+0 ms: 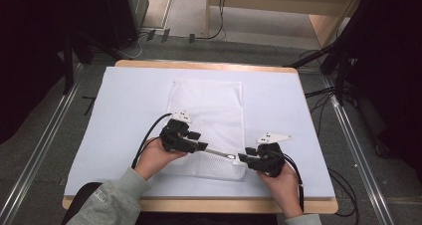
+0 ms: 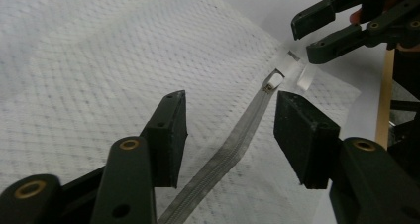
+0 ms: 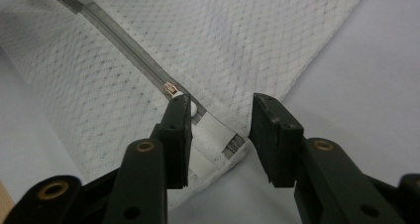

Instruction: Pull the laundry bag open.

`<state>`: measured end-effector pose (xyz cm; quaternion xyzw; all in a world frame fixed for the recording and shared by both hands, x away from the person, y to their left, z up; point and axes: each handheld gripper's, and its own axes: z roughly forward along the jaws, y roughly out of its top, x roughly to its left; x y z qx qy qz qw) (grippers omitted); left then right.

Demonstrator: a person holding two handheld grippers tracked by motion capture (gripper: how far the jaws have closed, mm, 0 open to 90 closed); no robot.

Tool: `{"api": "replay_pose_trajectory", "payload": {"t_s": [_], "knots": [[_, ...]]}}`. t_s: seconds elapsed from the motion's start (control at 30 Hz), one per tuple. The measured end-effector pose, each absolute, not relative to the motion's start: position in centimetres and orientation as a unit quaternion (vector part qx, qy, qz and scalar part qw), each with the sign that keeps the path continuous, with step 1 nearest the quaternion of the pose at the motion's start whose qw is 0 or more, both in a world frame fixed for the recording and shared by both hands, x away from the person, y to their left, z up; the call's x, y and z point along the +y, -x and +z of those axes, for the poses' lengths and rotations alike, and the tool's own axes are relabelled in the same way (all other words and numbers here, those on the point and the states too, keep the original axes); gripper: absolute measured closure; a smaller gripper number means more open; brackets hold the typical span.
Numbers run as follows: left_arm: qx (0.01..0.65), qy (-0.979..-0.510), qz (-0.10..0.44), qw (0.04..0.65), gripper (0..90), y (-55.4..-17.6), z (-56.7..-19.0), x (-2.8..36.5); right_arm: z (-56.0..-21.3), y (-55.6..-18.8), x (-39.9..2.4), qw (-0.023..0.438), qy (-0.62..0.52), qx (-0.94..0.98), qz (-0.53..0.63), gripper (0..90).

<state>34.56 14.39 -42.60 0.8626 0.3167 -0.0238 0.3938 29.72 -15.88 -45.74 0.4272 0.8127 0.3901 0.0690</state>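
White mesh zippered laundry bag (image 1: 206,120) lies flat mid-table, reaching its near edge. My left gripper (image 2: 230,135) straddles the grey zipper (image 2: 233,144), spread; right gripper (image 3: 220,135) spread over the zipper-end corner, pinching nothing.

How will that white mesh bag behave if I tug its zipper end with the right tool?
Probably floppy: the mesh bag lies limp and flat on the table. Likely light, so it may slide or bunch unless the left tool pins the zipper. The white tab between the right tool jaws looks thin and may slip.
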Motion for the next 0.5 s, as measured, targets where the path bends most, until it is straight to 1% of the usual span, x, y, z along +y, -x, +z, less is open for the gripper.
{"api": "replay_pose_trajectory", "payload": {"t_s": [0.13,0.27,0.4,0.43,0.5], "knots": [[0.313,-0.865,-0.034,0.392,56.5,-34.3,-43.0,13.7,-46.0,-30.0,-15.8,0.06,-0.431,0.814,0.386,70.4],[0.307,-0.868,-0.041,0.388,68.0,-34.1,-43.5,12.9,-46.2,-30.3,-15.5,0.053,-0.434,0.814,0.381,77.6],[0.302,-0.87,-0.048,0.387,80.3,-34.3,-43.9,12.2,-46.2,-30.5,-15.2,0.039,-0.436,0.814,0.383,88.3],[0.302,-0.871,-0.048,0.384,82.8,-34.4,-44.1,12.0,-46.3,-30.6,-15.1,0.037,-0.431,0.815,0.385,90.0],[0.302,-0.875,-0.047,0.376,84.0,-34.5,-44.5,11.7,-46.4,-30.6,-14.8,0.031,-0.432,0.815,0.385,90.0]]}}
